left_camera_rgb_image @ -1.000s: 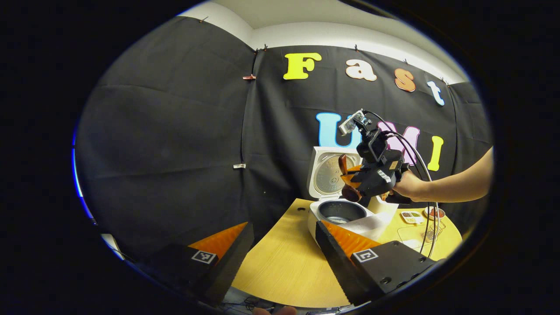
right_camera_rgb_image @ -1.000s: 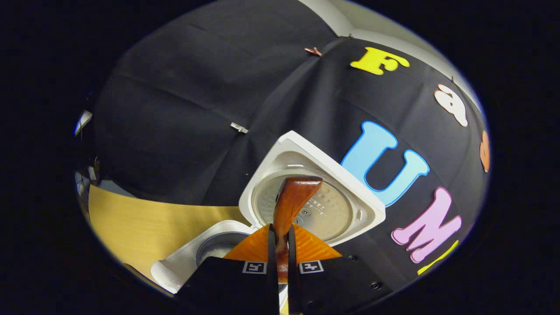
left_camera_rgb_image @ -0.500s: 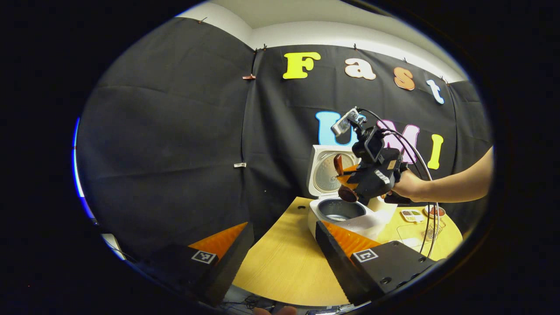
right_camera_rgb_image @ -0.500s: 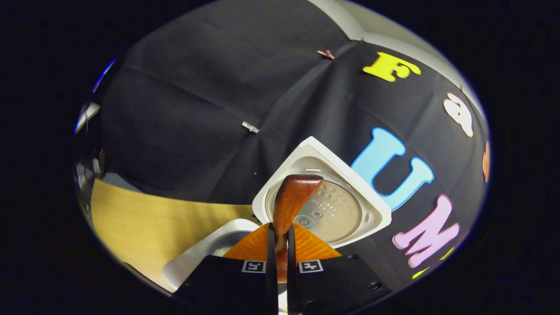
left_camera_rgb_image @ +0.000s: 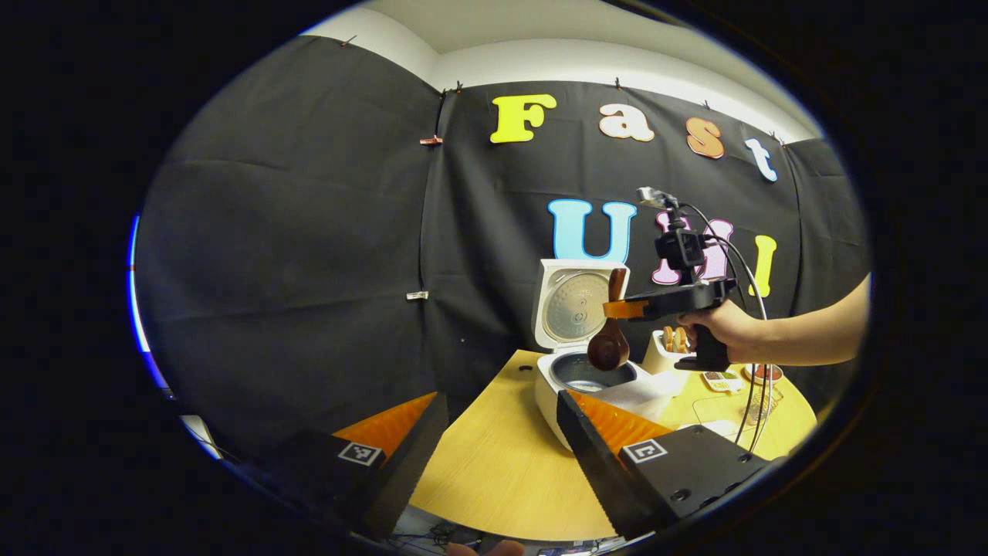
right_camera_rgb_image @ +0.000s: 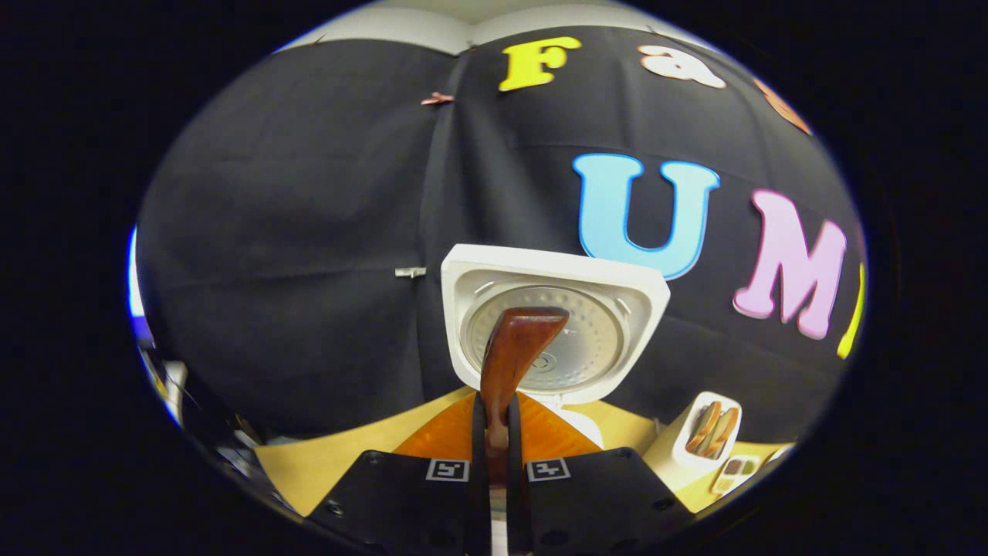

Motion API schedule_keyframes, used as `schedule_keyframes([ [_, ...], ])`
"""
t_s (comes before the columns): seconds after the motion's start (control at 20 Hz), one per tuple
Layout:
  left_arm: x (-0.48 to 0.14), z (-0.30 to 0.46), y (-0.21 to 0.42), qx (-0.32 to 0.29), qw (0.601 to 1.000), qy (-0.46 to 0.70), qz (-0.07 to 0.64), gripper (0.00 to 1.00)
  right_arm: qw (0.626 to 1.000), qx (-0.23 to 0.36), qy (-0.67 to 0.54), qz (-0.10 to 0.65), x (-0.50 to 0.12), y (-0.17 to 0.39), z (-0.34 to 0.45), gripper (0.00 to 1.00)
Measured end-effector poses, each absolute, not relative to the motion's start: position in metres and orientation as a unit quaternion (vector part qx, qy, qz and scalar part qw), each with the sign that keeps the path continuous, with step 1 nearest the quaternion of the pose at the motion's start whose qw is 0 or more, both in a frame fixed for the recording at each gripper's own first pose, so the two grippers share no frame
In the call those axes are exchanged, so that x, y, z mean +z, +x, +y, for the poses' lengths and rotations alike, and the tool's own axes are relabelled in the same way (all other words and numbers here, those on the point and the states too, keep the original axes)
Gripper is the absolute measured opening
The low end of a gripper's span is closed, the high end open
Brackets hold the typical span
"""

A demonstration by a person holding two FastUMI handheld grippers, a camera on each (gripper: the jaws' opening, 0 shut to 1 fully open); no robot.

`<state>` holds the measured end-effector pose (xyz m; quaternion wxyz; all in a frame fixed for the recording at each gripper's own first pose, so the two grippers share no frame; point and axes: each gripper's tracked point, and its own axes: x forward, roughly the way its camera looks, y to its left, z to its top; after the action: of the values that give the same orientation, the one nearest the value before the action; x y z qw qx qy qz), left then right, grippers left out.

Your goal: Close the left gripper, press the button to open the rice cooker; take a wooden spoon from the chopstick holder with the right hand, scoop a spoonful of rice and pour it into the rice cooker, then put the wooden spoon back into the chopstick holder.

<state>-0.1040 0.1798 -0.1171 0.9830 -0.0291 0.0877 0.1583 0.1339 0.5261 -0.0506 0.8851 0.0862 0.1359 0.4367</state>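
Now I hold the right tongs clenched on the spoon, handle up and bowl hanging just above the open cooker at the desk's far side; that placement suits tipping rice into the pot. Near me, the left tongs idle, released. Right of the cooker, the holder awaits the spoon's return.

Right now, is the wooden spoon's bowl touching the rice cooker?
Apart. In the left gripper view the wooden spoon hangs bowl-down from the right hand-held gripper, with a gap above the rice cooker rim.
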Motion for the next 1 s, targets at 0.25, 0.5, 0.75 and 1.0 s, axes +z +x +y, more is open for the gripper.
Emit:
schedule_keyframes([
  [0.25, -0.111, 0.164, -0.101, 0.149, 0.985, -0.027, 0.084, 0.97, 0.878, 0.423, 0.18, 0.137, -0.028, 0.13, 0.474, 0.12],
  [0.5, -0.103, 0.142, -0.098, 0.134, 0.988, -0.02, 0.08, 0.98, 0.887, 0.398, 0.208, 0.105, -0.009, 0.129, 0.392, 0.12],
  [0.75, -0.088, 0.117, -0.09, 0.115, 0.991, -0.013, 0.069, 0.98, 0.904, 0.357, 0.213, 0.097, -0.019, 0.135, 0.302, 0.12],
  [1.0, -0.074, 0.089, -0.077, 0.106, 0.992, -0.011, 0.063, 0.98, 0.922, 0.304, 0.214, 0.105, -0.05, 0.145, 0.208, 0.12],
])
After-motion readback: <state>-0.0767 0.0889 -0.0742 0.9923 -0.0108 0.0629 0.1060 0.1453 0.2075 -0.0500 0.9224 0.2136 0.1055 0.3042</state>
